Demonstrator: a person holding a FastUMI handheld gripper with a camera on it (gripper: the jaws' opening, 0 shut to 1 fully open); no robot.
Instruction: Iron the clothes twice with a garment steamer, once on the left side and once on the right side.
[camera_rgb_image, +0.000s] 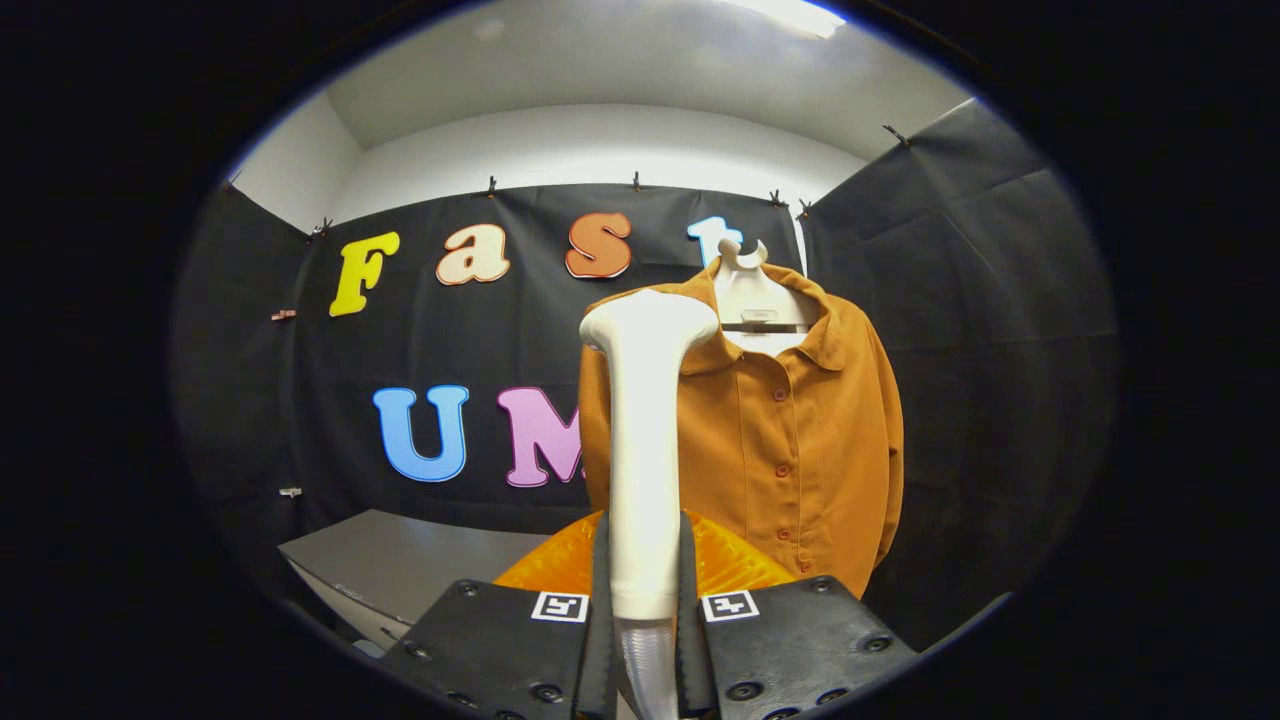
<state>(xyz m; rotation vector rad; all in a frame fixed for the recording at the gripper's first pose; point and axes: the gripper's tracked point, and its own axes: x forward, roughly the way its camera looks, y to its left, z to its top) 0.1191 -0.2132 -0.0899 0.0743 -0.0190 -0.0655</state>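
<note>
One garment steamer (643, 440) pinched upright in the gripper (643, 640), one orange button-up shirt (790, 450) on a hanger (752, 290) mid-right, grey table (400, 560) lower left, black cloth walls.

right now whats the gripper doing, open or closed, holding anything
Gripper: closed on the steamer handle, a finger pressing each side, head upright in front of the shirt.
</note>
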